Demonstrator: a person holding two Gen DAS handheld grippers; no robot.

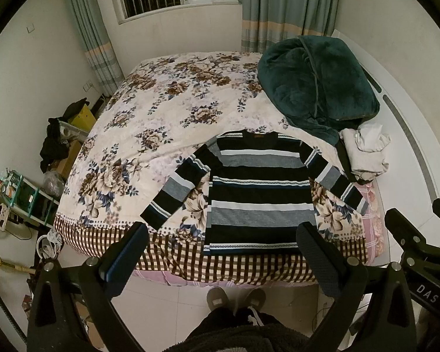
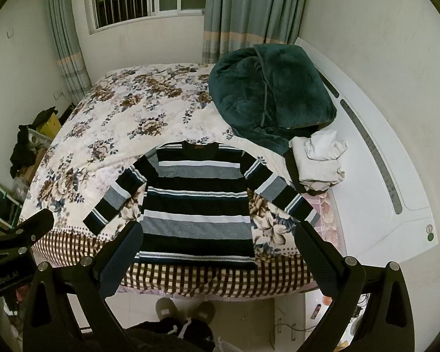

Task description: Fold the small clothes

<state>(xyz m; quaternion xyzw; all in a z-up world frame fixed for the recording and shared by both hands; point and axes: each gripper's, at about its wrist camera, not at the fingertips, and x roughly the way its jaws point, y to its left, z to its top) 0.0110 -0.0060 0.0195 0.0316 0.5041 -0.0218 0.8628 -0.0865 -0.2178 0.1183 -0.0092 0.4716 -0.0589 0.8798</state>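
Observation:
A striped sweater [image 1: 253, 193] [image 2: 196, 202] in black, grey and white lies flat on the bed's near edge, front up, with both sleeves spread out to the sides and its hem toward me. My left gripper [image 1: 221, 242] is open and held in the air above the hem, holding nothing. My right gripper [image 2: 218, 239] is open too, hovering over the hem and the bed's checked border. Neither touches the sweater.
The bed [image 1: 167, 108] has a floral cover. A dark green blanket [image 1: 316, 79] [image 2: 271, 94] is heaped at the back right, with a pile of pale clothes [image 1: 363, 152] [image 2: 316, 158] in front of it. A person's slippered feet [image 1: 234, 297] stand by the bed. Clutter lines the left wall [image 1: 29, 193].

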